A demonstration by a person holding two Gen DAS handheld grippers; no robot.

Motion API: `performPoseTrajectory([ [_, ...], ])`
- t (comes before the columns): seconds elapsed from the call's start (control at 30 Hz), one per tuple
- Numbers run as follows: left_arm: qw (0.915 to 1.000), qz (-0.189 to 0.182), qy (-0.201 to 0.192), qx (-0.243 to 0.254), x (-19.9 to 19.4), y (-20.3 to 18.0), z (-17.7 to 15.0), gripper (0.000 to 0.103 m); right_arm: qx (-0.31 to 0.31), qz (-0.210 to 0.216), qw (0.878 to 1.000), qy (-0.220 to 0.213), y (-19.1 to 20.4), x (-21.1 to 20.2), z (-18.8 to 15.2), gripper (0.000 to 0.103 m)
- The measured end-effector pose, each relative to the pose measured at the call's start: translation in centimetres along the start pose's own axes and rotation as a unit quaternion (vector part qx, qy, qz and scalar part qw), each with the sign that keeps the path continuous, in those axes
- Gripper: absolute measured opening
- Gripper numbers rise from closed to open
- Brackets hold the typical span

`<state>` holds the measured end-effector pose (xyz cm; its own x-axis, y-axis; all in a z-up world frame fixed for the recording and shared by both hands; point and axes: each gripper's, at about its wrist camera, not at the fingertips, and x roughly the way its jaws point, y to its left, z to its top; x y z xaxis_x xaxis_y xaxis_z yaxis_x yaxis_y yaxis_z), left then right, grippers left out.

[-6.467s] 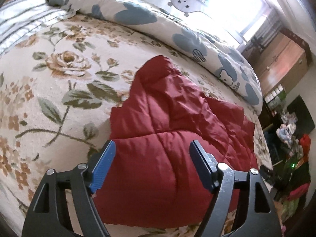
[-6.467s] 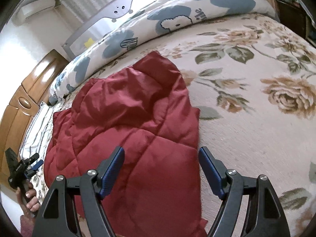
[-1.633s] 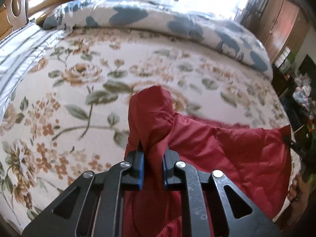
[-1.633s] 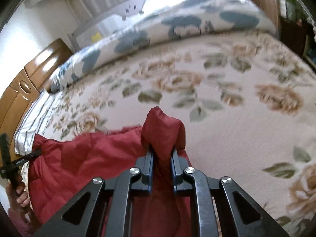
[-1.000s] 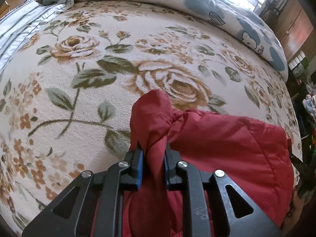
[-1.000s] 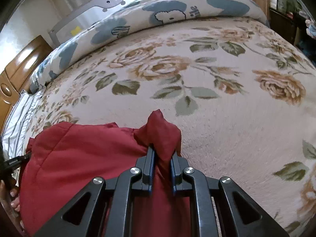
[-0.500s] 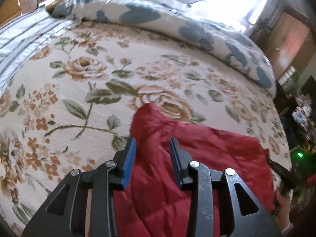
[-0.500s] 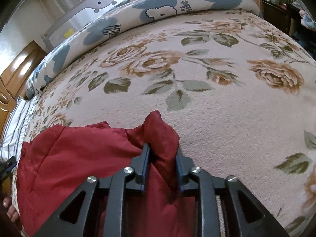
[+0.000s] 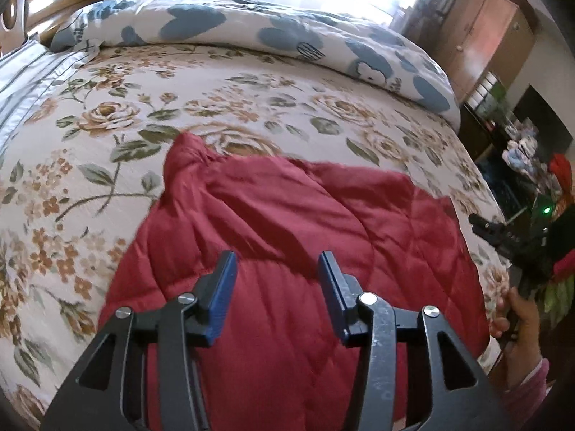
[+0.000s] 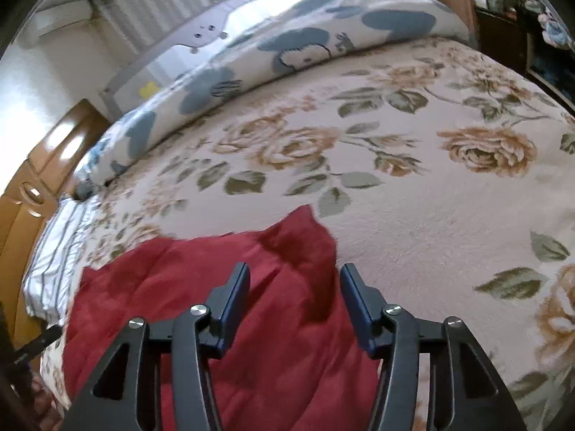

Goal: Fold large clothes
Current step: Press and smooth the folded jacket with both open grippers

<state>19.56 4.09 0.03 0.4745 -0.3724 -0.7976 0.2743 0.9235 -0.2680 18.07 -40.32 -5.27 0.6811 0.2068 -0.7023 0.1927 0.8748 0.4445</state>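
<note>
Both of your claws have just been opening, and the red corners they were pinching a second ago are now lying loose on the bed (image 9: pixel 251 82), with nothing between the pads. Largest first: the bed's rose-patterned cover is carrying everything, and it is giving you a broad flat surface for the fold. Along its far side the blue-and-white duvet (image 9: pixel 287 32) is lying rolled up, well apart from your work. The red quilted garment (image 9: pixel 287 222) is sitting doubled over on the near part of the bed, its two far corners peaking up where you let them go, so the fold is looking set but not yet smoothed. Your left claw (image 9: pixel 276 287) is hanging released above the garment's middle; your right claw (image 10: pixel 294 301) is hanging released above the right corner (image 10: pixel 302 237). Nothing is standing in your way on the cover. The cluttered furniture beside the bed is staying clear of your reach.
</note>
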Motion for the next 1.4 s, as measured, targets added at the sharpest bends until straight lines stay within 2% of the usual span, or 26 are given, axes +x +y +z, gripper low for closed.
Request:
performPoseTrajectory([
  [0.1,1.0000,-0.004,0.006,0.006,-0.3,-0.7,-1.2,0.045,-0.030,0.021,0.999,0.016,1.8,-1.5,-1.8,0.056],
  [0.17,0.9999,-0.007,0.008,0.010,-0.6,-1.0,-2.0,0.051,-0.057,0.032,0.997,0.030,3.2,-2.2,-3.3,0.057],
  [0.3,0.9994,-0.018,0.025,0.017,-0.3,-1.6,-3.4,0.053,-0.114,0.034,0.991,0.054,6.3,-2.7,-5.9,0.063],
  [0.47,0.9971,0.015,0.053,0.052,2.1,-2.8,-4.8,0.053,-0.141,0.043,0.987,0.069,8.8,-2.7,-7.6,0.064],
  [0.67,0.9971,0.012,0.059,0.046,3.4,-2.4,-4.9,0.054,-0.176,0.013,0.982,0.074,10.3,-1.7,-8.1,0.067],
  [0.87,0.9971,0.017,0.057,0.047,3.8,-2.5,-4.8,0.054,-0.153,-0.023,0.984,0.089,8.1,2.1,-7.3,0.068],
  [0.97,0.9974,0.016,0.053,0.046,3.3,-2.6,-4.8,0.055,-0.122,-0.021,0.988,0.092,6.6,3.5,-6.8,0.068],
  [1.3,0.9990,0.024,0.023,0.032,-0.8,-2.4,-4.9,0.055,-0.086,-0.023,0.993,0.074,5.1,3.8,-7.1,0.068],
  [1.4,0.9989,0.026,0.028,0.028,-0.7,-2.0,-5.4,0.055,-0.082,-0.026,0.994,0.069,5.0,3.5,-7.5,0.068],
])
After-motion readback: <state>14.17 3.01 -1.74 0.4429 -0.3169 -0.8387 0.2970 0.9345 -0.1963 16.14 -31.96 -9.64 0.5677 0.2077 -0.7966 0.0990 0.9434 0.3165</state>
